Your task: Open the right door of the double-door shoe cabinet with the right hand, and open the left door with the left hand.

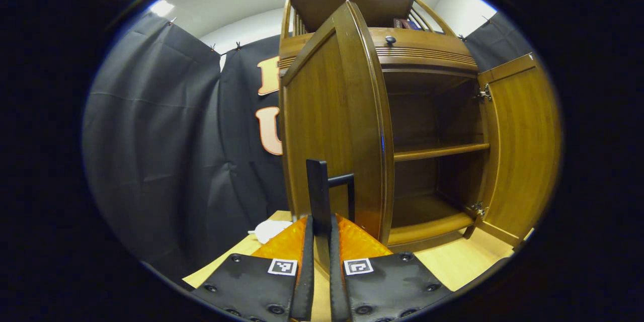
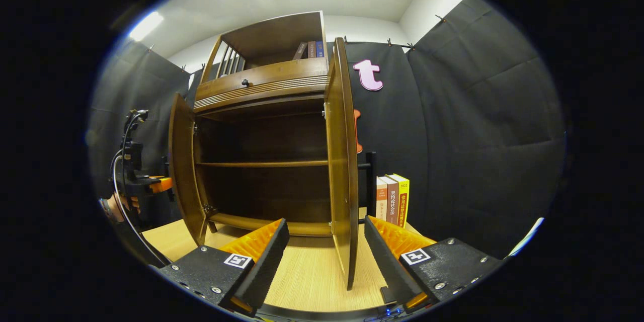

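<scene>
The wooden shoe cabinet [image 1: 427, 55] stands on a light table with both doors swung out. In the left gripper view the left door [image 1: 327, 126] is edge-on just ahead, and my left gripper [image 1: 320, 241] is shut on its black bar handle [image 1: 318, 181]. The right door [image 1: 523, 146] hangs wide at the far right. In the right gripper view my right gripper [image 2: 326, 225] is open, with the lower edge of the right door [image 2: 342, 161] standing between its fingers, untouched. That door's black handle [image 2: 371, 181] is on its far side. The left gripper [image 2: 146, 183] and a hand [image 2: 113, 209] sit beside the left door [image 2: 182, 161].
Three upright books [image 2: 392, 200] stand on the table [image 2: 302, 282] right of the cabinet, close behind the right door. A white crumpled item [image 1: 269, 230] lies left of the left door. More books [image 2: 309, 50] rest on the top shelf. Black cloth walls surround the booth.
</scene>
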Action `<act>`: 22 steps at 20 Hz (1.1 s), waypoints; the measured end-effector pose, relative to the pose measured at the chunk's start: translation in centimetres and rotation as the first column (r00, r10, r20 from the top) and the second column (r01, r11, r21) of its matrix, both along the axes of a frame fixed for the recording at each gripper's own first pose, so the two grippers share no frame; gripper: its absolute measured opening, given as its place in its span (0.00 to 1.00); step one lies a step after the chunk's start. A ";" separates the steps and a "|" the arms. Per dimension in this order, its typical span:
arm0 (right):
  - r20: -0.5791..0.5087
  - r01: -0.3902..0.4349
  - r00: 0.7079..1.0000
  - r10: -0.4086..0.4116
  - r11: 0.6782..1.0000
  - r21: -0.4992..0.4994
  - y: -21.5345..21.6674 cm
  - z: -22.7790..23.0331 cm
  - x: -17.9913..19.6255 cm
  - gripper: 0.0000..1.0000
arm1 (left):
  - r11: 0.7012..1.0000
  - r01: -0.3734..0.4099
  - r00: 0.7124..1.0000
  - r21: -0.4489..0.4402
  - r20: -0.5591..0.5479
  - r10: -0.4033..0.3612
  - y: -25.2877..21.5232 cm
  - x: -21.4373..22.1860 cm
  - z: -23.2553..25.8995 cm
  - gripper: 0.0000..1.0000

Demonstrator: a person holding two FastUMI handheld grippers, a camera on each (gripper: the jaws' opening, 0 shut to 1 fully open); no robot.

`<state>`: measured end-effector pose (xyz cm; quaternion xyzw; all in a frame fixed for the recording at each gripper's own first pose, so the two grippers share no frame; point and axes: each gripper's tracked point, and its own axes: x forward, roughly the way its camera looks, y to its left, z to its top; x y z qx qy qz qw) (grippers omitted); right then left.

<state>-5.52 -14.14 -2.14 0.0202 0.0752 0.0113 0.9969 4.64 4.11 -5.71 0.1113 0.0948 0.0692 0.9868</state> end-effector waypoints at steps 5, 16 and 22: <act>-0.009 0.006 1.000 -0.006 1.000 0.002 0.0 -0.3 1.1 0.92 | 0.998 -0.069 0.997 -0.017 0.022 0.069 6.5 -2.0 1.4 0.11; -0.013 0.065 0.998 -0.064 0.996 0.063 -1.9 1.4 2.3 0.92 | 0.964 0.233 0.972 -0.126 0.017 -0.233 14.8 -1.6 2.2 0.07; -0.017 0.074 0.997 -0.074 0.997 0.010 -1.5 2.0 2.8 0.99 | 0.953 0.267 0.964 -0.146 0.023 -0.267 16.6 -2.0 2.6 0.07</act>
